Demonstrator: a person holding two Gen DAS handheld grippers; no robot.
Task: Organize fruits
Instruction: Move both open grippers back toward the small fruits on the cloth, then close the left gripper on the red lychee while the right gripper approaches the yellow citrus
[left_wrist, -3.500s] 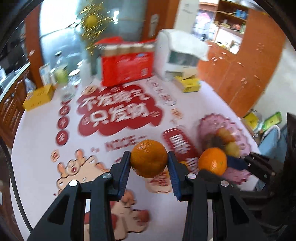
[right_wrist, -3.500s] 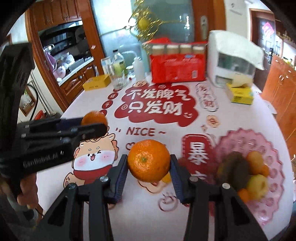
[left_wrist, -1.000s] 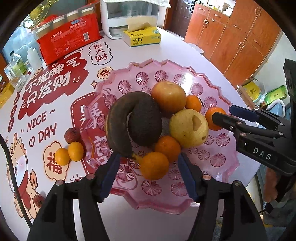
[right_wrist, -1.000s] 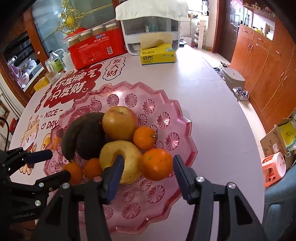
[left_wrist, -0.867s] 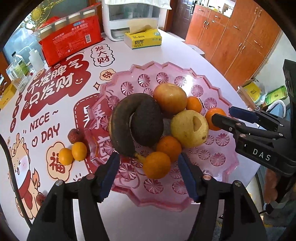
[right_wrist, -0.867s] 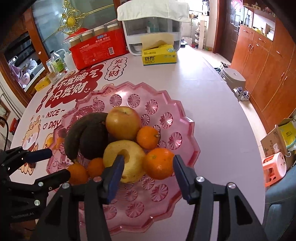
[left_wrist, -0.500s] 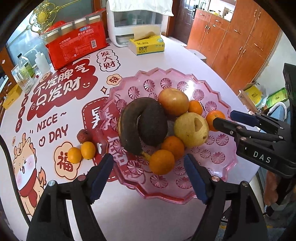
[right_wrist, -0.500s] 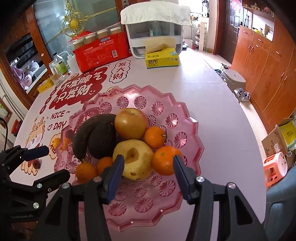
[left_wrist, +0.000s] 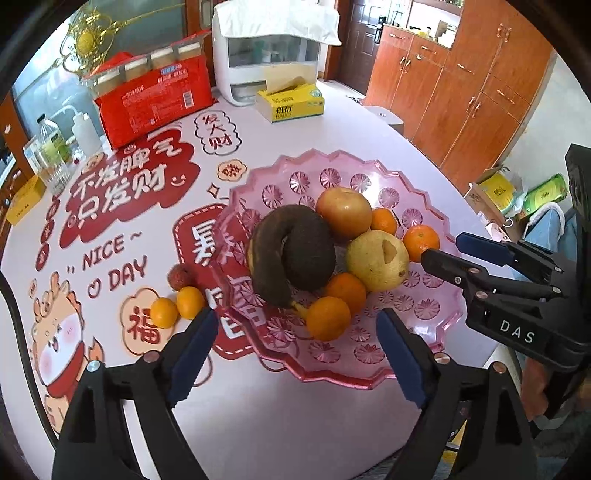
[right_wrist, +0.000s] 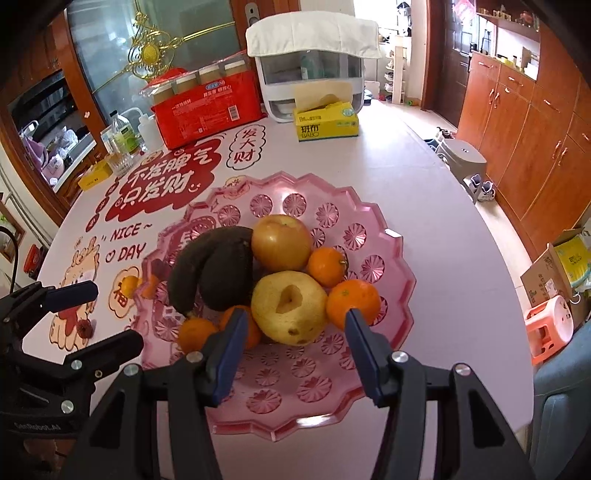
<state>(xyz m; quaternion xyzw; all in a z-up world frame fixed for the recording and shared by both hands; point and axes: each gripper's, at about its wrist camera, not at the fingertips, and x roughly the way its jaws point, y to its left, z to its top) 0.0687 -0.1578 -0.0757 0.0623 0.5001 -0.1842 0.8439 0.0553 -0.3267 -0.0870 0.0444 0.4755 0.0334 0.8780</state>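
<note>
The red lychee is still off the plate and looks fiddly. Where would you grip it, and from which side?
Judging by its pose, take the lychee across its round middle, coming from above on its open left side, pads front and back. The two small oranges sit close beside it and the pink plate rim crowds its right.

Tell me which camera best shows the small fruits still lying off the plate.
Left wrist: two small oranges and a lychee lie clear on the table beside the pink plate. In the right wrist view the oranges show only partly, behind the plate's rim.
</note>
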